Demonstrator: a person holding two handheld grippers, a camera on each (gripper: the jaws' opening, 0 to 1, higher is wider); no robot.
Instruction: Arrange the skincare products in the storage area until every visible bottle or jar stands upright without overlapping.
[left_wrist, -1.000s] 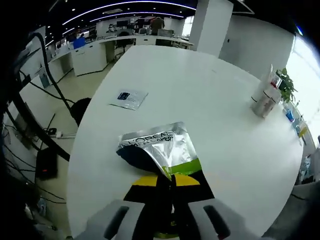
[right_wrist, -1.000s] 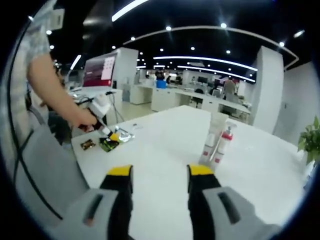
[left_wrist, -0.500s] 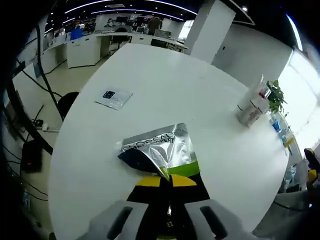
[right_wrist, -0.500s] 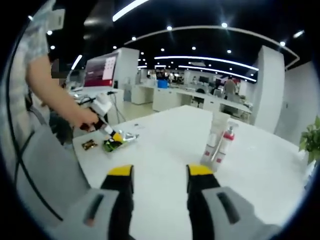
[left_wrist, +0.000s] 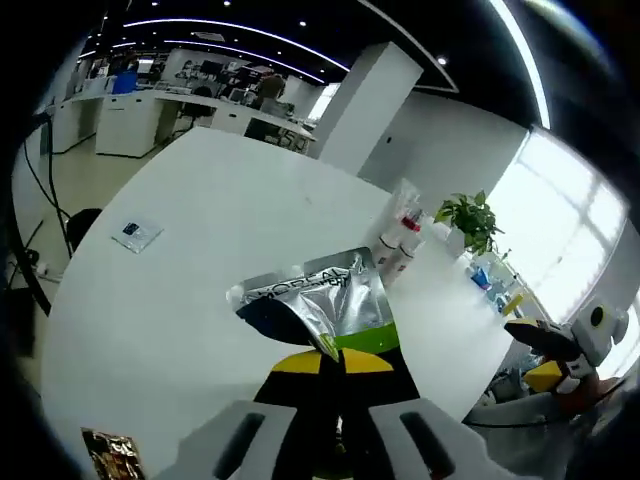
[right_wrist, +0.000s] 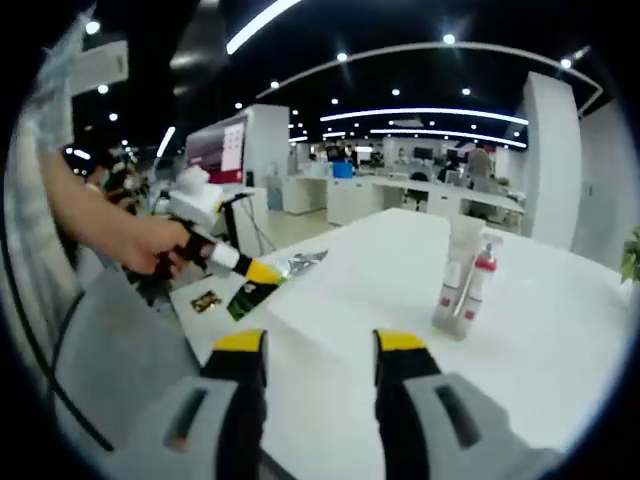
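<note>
A silver foil sachet (left_wrist: 320, 303) with dark lettering and a green and black lower part is clamped at its bottom edge between the yellow-tipped jaws of the left hand-held gripper (left_wrist: 333, 362), its top corner folded over; it is lifted above the white desk (left_wrist: 220, 220). Far across the desk a white tube (right_wrist: 461, 270) and a pump bottle with a red top (right_wrist: 477, 285) stand upright, just beside each other. A small flat packet (left_wrist: 136, 233) lies near the desk's edge, and a dark, gold-patterned sachet (left_wrist: 112, 454) lies flat at the near edge.
</note>
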